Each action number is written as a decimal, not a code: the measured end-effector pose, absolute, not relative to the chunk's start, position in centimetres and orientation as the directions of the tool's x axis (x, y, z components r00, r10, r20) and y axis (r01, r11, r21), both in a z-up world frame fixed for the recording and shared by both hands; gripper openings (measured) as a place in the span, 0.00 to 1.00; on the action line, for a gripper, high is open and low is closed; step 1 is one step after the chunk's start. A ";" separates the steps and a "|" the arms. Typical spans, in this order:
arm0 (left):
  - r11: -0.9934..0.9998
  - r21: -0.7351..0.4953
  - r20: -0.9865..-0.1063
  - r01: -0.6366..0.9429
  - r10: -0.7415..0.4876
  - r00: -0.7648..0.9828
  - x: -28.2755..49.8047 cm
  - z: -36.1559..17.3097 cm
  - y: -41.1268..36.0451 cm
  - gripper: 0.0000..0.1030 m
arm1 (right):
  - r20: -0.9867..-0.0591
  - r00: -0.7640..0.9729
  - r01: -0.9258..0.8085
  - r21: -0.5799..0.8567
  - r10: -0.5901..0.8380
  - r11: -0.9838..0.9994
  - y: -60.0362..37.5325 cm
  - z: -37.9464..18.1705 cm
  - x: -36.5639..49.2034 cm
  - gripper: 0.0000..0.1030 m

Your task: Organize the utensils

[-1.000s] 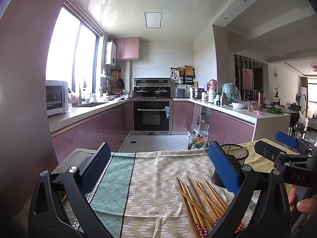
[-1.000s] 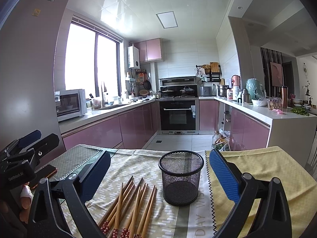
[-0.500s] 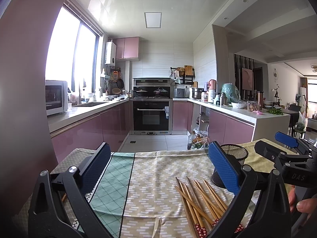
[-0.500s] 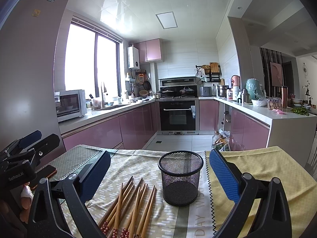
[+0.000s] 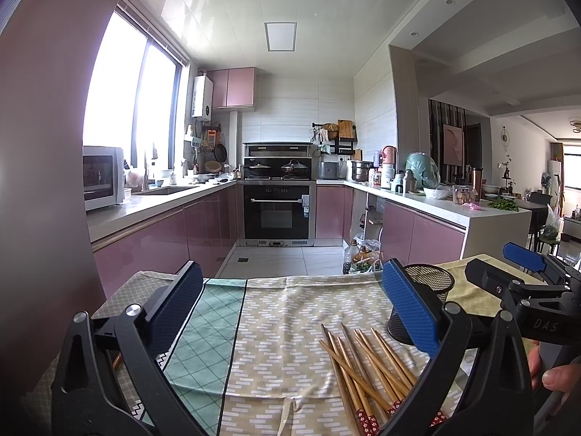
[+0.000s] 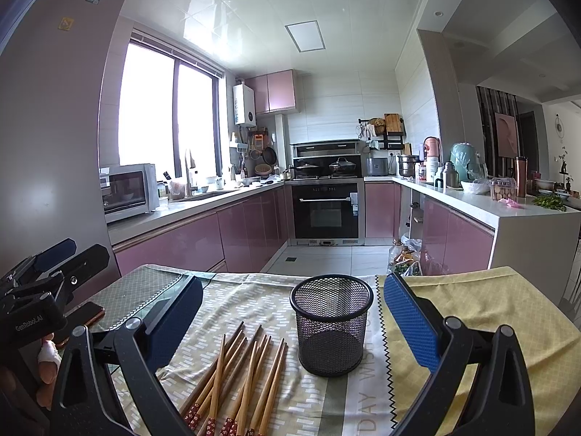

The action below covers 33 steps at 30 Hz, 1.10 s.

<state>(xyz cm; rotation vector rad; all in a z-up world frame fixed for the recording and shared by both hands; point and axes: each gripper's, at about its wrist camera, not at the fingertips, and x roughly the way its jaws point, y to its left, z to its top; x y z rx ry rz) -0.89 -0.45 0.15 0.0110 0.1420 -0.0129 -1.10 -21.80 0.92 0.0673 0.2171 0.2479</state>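
The left gripper (image 5: pixel 290 312) is being held wide open above the cloth-covered counter (image 5: pixel 283 312), with nothing between its blue-padded fingers (image 5: pixel 410 312). The right gripper (image 6: pixel 290 312) is likewise being held fully spread and empty, its jaws framing the black wire-mesh cylindrical holder (image 6: pixel 332 327), which is standing upright on the cloth.

The loose pile of brown wooden chopsticks with red patterned ends (image 6: pixel 239 374) is lying flat on the patterned cloth just beside the holder, on its left in the right wrist view. In the left wrist view the same pile (image 5: pixel 366 367) is seen low and to the right, partly behind the right finger of that gripper.

The long axes of the sticks are running roughly from the near edge of the counter towards the kitchen, fanned slightly, with a few crossing one another. The red decorated ends are pointing towards the cameras and the thin tips away.

Several risks are being judged from here. Because the sticks are overlapping, a closing gripper may be catching more than one, or levering a neighbour so that it rolls. A thin round stick pinched off-centre is likely to be swinging in the pads and missing the holder's mouth. The light mesh holder may be getting tipped if it is struck by a tilted stick or by a finger, and the loose cloth may be dragged along.
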 end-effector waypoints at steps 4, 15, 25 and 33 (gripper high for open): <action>1.000 0.010 -0.141 0.014 -0.012 0.990 -0.9 0.1 -0.4 0.95 | -0.205 0.946 -0.236 0.094 0.251 0.967 -21.8 0.9 -1.1 0.94; 1.000 0.010 -0.142 0.014 -0.012 0.990 -0.9 0.1 -0.4 0.95 | -0.208 0.945 -0.237 0.095 0.252 0.967 -21.8 0.8 -1.1 0.94; 1.000 0.010 -0.142 0.013 -0.012 0.990 -0.9 0.1 -0.4 0.95 | -0.207 0.946 -0.236 0.095 0.251 0.967 -21.8 0.8 -1.1 0.94; 1.000 0.010 -0.150 0.018 -0.016 0.989 -1.3 0.1 -0.6 0.95 | -0.212 0.944 -0.237 0.098 0.253 0.967 -21.9 0.7 -1.0 0.94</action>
